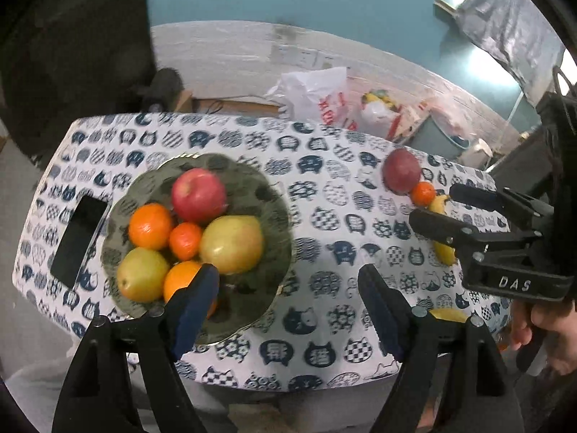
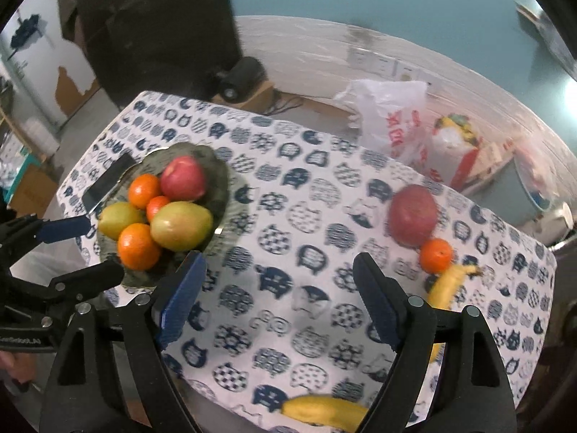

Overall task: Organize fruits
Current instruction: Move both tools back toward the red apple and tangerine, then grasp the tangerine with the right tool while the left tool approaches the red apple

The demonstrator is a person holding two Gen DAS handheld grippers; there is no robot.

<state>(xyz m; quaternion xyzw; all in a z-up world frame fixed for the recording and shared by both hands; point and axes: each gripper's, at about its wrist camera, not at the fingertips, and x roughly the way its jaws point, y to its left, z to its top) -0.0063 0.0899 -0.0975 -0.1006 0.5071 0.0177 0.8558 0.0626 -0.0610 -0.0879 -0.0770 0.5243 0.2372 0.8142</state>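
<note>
A green glass plate on the cat-print tablecloth holds a red apple, two pears, and several oranges. On the cloth to the right lie a dark red apple, a small orange and two bananas. My left gripper is open and empty, hovering just right of the plate. My right gripper is open and empty, above the cloth left of the loose fruit.
A black phone lies left of the plate. Plastic bags and boxes sit on the floor beyond the table's far edge. A dark cabinet stands at the back left.
</note>
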